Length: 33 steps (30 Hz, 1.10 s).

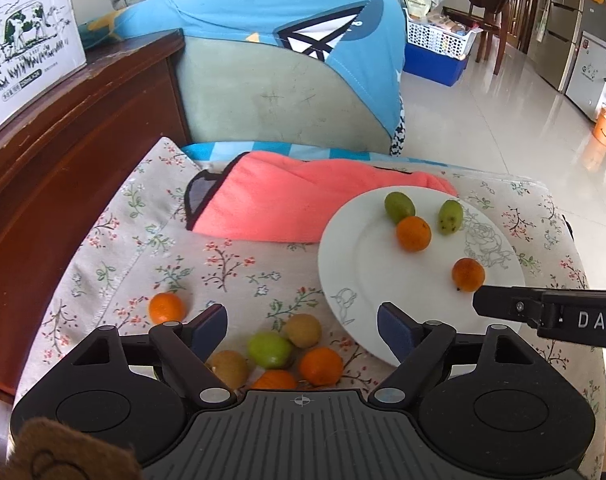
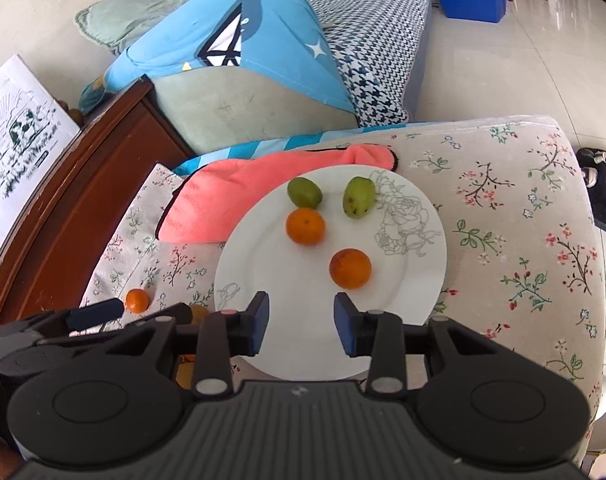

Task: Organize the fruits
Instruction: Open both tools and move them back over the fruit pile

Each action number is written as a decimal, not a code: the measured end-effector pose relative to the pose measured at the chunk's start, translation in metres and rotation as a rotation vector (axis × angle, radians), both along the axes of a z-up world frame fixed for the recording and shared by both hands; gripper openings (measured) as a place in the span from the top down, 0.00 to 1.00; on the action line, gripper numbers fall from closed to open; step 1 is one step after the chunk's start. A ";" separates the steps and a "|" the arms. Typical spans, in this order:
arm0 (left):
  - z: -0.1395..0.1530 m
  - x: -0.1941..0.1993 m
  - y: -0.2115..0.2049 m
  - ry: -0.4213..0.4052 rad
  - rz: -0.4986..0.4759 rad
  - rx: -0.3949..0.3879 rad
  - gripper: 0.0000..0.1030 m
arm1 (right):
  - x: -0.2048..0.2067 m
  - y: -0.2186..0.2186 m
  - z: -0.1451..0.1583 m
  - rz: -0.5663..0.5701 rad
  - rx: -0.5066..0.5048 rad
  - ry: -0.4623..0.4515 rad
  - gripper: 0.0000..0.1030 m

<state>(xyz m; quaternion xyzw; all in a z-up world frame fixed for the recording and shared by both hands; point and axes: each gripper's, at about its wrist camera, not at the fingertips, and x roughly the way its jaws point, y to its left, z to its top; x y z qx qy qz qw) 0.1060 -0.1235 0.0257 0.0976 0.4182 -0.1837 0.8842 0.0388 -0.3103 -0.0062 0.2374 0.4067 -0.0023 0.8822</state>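
Nearest the left gripper (image 1: 302,330), whose jaws stand wide apart and empty, a loose cluster of small fruits (image 1: 281,356) lies on the floral fabric cushion (image 1: 231,264): oranges, a green one and two brownish ones, touching or just beside each other. One more small orange (image 1: 166,307) sits apart to the left.

The right gripper (image 2: 301,330) hangs over the near rim of the round white plate with a grey rose print (image 2: 239,264), its jaws parted and holding nothing. On the plate rest two oranges (image 2: 350,268) and, farther back, two green oval fruits (image 2: 304,192).

The likely risk is rolling: the cushion is soft and uneven, the plate's far edge appears to rest on the folded coral-pink cloth (image 1: 287,196), so a fruit dropped from a height or a nudged rim could send round fruit off the shallow plate.

Beyond lie a sofa with a blue printed cover (image 1: 271,24), a dark wooden side cabinet (image 1: 63,140) and a glossy tiled floor (image 1: 503,128).
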 end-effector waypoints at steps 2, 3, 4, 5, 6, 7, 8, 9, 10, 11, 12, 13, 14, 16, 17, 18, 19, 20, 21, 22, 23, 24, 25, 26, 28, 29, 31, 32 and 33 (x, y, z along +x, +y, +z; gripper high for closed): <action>0.003 0.001 0.007 0.003 0.006 -0.009 0.17 | 0.001 0.005 0.000 0.024 -0.016 -0.003 0.61; 0.004 0.001 0.010 0.003 0.010 -0.011 0.17 | 0.001 0.007 0.001 0.037 -0.024 -0.005 0.60; 0.005 0.002 0.012 0.003 0.014 -0.012 0.17 | 0.001 0.010 0.001 0.050 -0.034 -0.009 0.60; 0.006 0.002 0.015 0.002 0.017 -0.013 0.17 | 0.001 0.013 0.001 0.063 -0.044 -0.012 0.60; 0.007 0.003 0.017 0.001 0.021 -0.014 0.17 | 0.001 0.016 0.001 0.077 -0.052 -0.015 0.60; 0.008 0.003 0.020 0.000 0.024 -0.015 0.17 | 0.001 0.019 0.001 0.092 -0.058 -0.018 0.60; 0.009 0.003 0.022 0.000 0.027 -0.016 0.17 | 0.001 0.021 0.001 0.106 -0.059 -0.020 0.60; 0.010 0.003 0.025 0.000 0.030 -0.018 0.17 | 0.001 0.024 0.001 0.119 -0.056 -0.021 0.60; 0.011 0.004 0.027 -0.001 0.034 -0.019 0.17 | 0.001 0.026 0.001 0.132 -0.052 -0.022 0.60; 0.012 0.004 0.030 -0.002 0.038 -0.021 0.17 | 0.001 0.028 0.000 0.143 -0.048 -0.023 0.60; 0.013 0.004 0.033 -0.004 0.043 -0.022 0.17 | 0.001 0.030 0.001 0.155 -0.046 -0.025 0.60; 0.014 0.004 0.035 -0.005 0.046 -0.023 0.17 | 0.000 0.033 0.001 0.165 -0.046 -0.027 0.60; 0.015 0.005 0.038 -0.006 0.050 -0.024 0.16 | 0.000 0.035 0.001 0.176 -0.046 -0.031 0.60; 0.016 0.005 0.043 -0.006 0.058 -0.025 0.16 | -0.001 0.040 0.000 0.195 -0.040 -0.035 0.60; 0.016 0.005 0.046 -0.004 0.063 -0.025 0.16 | -0.001 0.042 0.000 0.206 -0.034 -0.037 0.60; 0.016 0.005 0.048 -0.002 0.066 -0.025 0.16 | -0.001 0.044 0.000 0.216 -0.028 -0.036 0.60; 0.015 0.005 0.051 0.001 0.069 -0.024 0.16 | -0.001 0.047 -0.001 0.228 -0.023 -0.036 0.60; 0.015 0.006 0.053 0.004 0.072 -0.023 0.16 | -0.001 0.049 -0.001 0.240 -0.021 -0.035 0.60; 0.014 0.006 0.055 0.006 0.076 -0.020 0.16 | -0.001 0.053 -0.002 0.253 -0.021 -0.035 0.60; 0.014 0.006 0.057 0.006 0.080 -0.016 0.16 | -0.001 0.056 -0.002 0.267 -0.022 -0.034 0.60; 0.014 0.006 0.060 0.005 0.084 -0.014 0.16 | -0.002 0.061 -0.003 0.284 -0.022 -0.034 0.60; 0.014 0.006 0.062 0.004 0.089 -0.012 0.16 | -0.002 0.064 -0.004 0.301 -0.020 -0.033 0.60; 0.013 0.007 0.065 0.004 0.095 -0.011 0.16 | -0.003 0.068 -0.005 0.319 -0.016 -0.031 0.60; 0.013 0.008 0.069 0.006 0.103 -0.010 0.16 | -0.004 0.072 -0.006 0.337 -0.010 -0.029 0.60; 0.012 0.010 0.076 0.017 0.126 -0.013 0.16 | -0.005 0.080 -0.010 0.366 0.001 -0.019 0.60; 0.011 0.012 0.080 0.025 0.138 -0.016 0.16 | -0.005 0.084 -0.011 0.378 0.005 -0.012 0.60; 0.008 0.015 0.087 0.044 0.166 -0.016 0.16 | -0.006 0.093 -0.014 0.402 0.003 0.000 0.60; 0.006 0.017 0.090 0.052 0.179 -0.011 0.16 | -0.007 0.097 -0.016 0.414 -0.002 0.003 0.60; 0.004 0.018 0.092 0.059 0.188 -0.004 0.16 | -0.007 0.101 -0.017 0.423 -0.005 0.005 0.60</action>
